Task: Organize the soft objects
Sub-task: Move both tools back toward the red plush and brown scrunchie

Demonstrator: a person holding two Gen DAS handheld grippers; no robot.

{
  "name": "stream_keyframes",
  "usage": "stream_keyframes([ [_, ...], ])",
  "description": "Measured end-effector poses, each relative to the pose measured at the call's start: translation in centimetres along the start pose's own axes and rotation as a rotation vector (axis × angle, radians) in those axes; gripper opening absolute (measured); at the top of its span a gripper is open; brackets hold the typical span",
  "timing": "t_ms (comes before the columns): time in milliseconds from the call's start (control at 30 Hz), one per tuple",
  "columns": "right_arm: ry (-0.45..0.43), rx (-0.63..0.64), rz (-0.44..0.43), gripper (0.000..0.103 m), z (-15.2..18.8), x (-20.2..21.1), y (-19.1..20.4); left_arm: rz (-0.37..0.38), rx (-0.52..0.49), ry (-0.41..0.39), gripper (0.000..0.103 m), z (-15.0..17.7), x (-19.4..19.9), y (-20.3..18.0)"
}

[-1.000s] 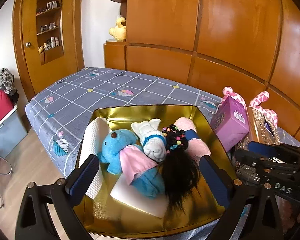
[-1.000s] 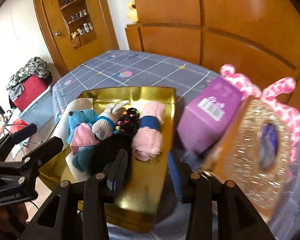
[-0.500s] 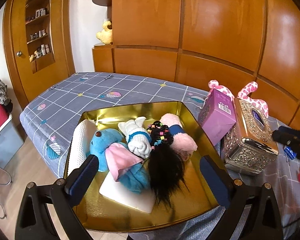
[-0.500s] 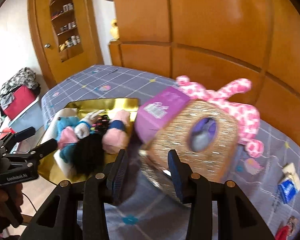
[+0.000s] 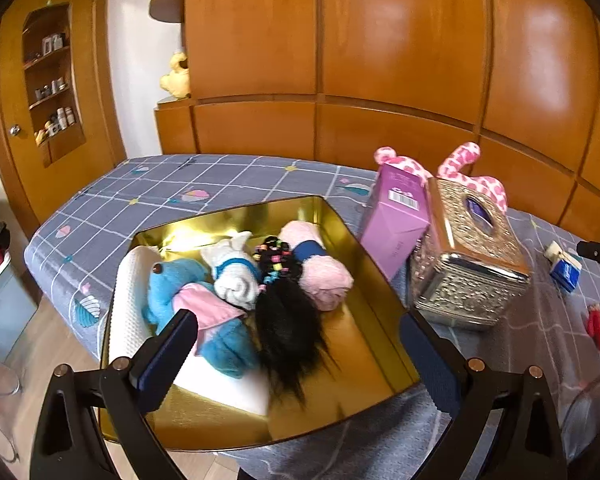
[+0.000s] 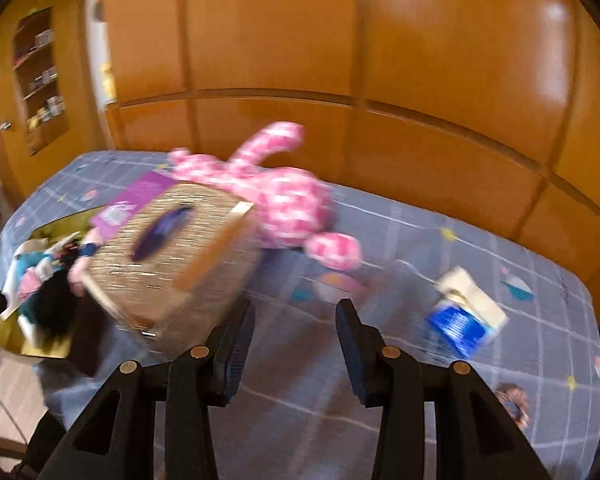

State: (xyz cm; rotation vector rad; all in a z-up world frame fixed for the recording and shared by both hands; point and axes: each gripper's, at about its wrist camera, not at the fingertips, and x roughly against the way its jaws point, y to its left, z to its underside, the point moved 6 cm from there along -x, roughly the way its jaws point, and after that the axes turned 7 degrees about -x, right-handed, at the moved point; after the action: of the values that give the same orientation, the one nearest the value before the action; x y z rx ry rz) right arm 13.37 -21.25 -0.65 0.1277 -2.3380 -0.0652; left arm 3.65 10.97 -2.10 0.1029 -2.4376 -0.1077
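A gold tray (image 5: 340, 224) on the bed holds a blue plush (image 5: 172, 284), a white rolled toy (image 5: 236, 280), a black-haired doll (image 5: 288, 320), a pink roll (image 5: 324, 280) and a white pad (image 5: 128, 312). My left gripper (image 5: 296, 352) is open and empty above the tray's near side. My right gripper (image 6: 296, 332) is open and empty over the bedspread, right of the gold tissue box (image 6: 168, 256). A pink spotted plush rabbit (image 6: 284, 200) lies behind that box; it also shows in the left wrist view (image 5: 480, 180).
A purple carton (image 5: 396, 216) and the gold tissue box (image 5: 468, 256) stand right of the tray. A blue-and-white packet (image 6: 464, 316), a small red toy (image 5: 598, 326) and a small dark item (image 6: 510, 400) lie on the bedspread. Wooden panels back the bed.
My right gripper has swung right, away from the tray, past the tissue box toward the open bedspread. My left gripper has pulled back slightly and stays open over the tray.
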Motion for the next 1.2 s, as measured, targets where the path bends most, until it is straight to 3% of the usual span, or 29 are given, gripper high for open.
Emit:
stream_keyframes([
  [233, 0.013, -0.129, 0.122, 0.042, 0.9, 0.3, -7.9, 0.065, -0.064, -0.026, 0.101, -0.3, 0.9, -2.7],
  [467, 0.001, -0.301, 0.241, 0.042, 2.8, 0.9, -16.4, 0.184, -0.168, -0.058, 0.101, -1.2, 2.2, -7.6],
  [767, -0.080, -0.791, 0.252, 0.043, 5.9, 2.4, -26.3, 0.291, -0.336, -0.058, 0.101, -2.1, 2.3, -15.5],
  [933, -0.142, -0.906, 0.233, 0.046, 6.7, 3.7, -27.8, 0.333, -0.399, -0.048, 0.101, -2.4, 1.4, -19.5],
  [1200, -0.193, -0.943, 0.205, 0.046, 6.8, 4.6, -28.0, 0.404, -0.492, -0.021, 0.100, -2.3, -0.6, -25.6],
])
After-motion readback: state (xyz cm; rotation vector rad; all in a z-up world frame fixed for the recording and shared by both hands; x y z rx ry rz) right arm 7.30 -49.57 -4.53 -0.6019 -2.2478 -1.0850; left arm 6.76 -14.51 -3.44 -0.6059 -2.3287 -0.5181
